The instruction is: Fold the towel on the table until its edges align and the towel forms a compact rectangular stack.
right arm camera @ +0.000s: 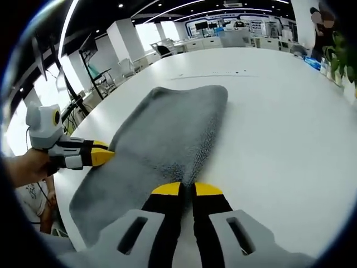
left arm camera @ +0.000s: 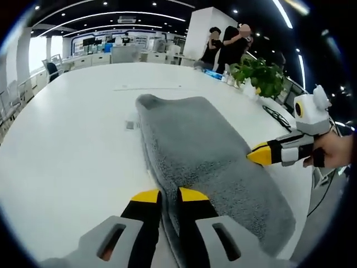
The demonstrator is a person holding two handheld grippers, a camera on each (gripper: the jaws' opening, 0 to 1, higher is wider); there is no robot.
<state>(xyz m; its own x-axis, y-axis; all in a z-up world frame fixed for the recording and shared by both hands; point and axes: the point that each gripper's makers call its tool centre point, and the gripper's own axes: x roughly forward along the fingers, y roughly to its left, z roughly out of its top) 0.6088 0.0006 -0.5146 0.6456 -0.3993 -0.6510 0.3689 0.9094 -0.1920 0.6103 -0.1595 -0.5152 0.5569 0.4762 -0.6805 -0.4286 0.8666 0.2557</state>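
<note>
Towel, grey and folded over into a long strip, lies on the white desk with one long side close to the desk edge. In the left gripper view, the left gripper has its yellow-tipped jaws closed on the towel's long edge at the near end. The right gripper enters from the right, held by a hand, its tip on the opposite long edge. In the right gripper view, the right gripper has its jaws closed together on the towel edge, and the left gripper meets the far edge. A potted plant stands at the desk's far side.
</note>
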